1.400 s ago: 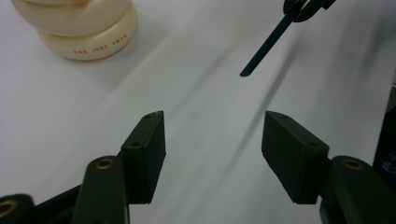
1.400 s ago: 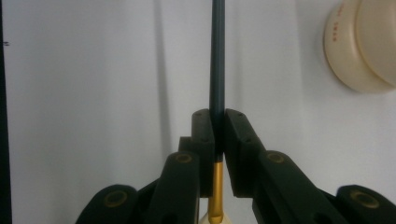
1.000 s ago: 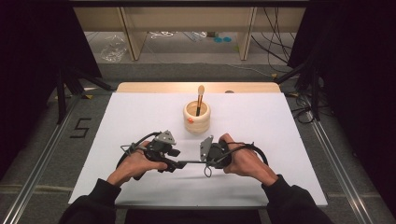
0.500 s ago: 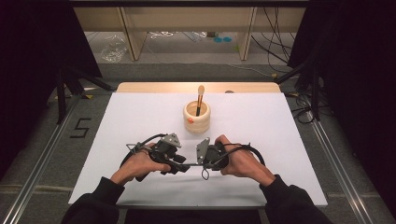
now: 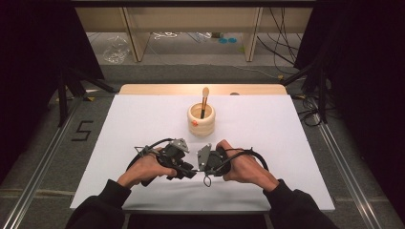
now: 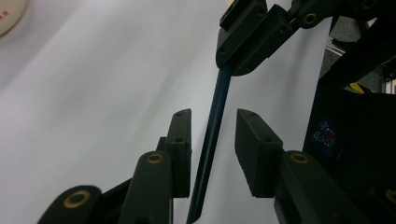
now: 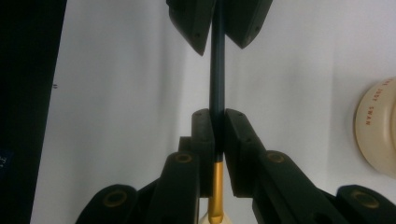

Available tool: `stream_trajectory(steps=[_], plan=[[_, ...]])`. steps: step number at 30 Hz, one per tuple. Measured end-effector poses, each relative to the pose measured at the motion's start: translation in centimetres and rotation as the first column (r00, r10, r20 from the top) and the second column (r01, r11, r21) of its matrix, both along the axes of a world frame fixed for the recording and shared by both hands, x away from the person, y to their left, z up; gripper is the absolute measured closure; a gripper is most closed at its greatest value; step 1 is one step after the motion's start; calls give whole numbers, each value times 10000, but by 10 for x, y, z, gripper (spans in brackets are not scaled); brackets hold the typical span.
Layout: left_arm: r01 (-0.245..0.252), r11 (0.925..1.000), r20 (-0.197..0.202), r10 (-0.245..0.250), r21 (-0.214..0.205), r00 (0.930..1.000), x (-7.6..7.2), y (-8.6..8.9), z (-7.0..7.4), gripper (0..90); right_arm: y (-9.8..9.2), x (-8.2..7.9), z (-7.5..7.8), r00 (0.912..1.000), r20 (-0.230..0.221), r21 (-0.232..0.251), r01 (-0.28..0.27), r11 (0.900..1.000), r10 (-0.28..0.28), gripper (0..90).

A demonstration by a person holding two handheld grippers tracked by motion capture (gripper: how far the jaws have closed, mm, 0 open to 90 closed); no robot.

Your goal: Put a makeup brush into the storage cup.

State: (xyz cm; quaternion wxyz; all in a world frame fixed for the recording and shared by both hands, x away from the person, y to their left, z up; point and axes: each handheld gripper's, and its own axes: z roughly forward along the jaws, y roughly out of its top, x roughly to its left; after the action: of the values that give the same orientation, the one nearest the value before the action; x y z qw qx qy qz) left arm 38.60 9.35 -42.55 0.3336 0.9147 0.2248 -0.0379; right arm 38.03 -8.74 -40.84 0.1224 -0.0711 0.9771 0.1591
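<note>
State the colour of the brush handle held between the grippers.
Dark blue handle with a gold ferrule; right gripper view.

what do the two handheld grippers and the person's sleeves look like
Both are black. The left gripper and right gripper each carry a grey three-cornered plate on top and trail a black cable that loops outward. In the left gripper view the jaws are flat black pads fixed with small screws, on arms with brass-coloured pivot pins. The person wears dark long sleeves.
</note>
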Motion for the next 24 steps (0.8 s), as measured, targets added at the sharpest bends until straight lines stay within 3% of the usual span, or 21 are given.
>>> stream_trajectory(steps=[11, 13, 24], plan=[[-66, 9999, -213, 64, -108, 9998, 0, -2, -3, 723, 5, -2, 0, 9995, 146, -52, -283, 9996, 284, 829], [485, 9980, -44, -484, 397, 9988, 3, 1, -1, 727, 6, -3, 0, 9994, 167, -75, -302, 9995, 303, 829], [616, 9972, -176, -609, 429, 9980, 4, 1, -3, 773, 8, -4, 0, 9994, 202, -66, -271, 9996, 273, 829]])
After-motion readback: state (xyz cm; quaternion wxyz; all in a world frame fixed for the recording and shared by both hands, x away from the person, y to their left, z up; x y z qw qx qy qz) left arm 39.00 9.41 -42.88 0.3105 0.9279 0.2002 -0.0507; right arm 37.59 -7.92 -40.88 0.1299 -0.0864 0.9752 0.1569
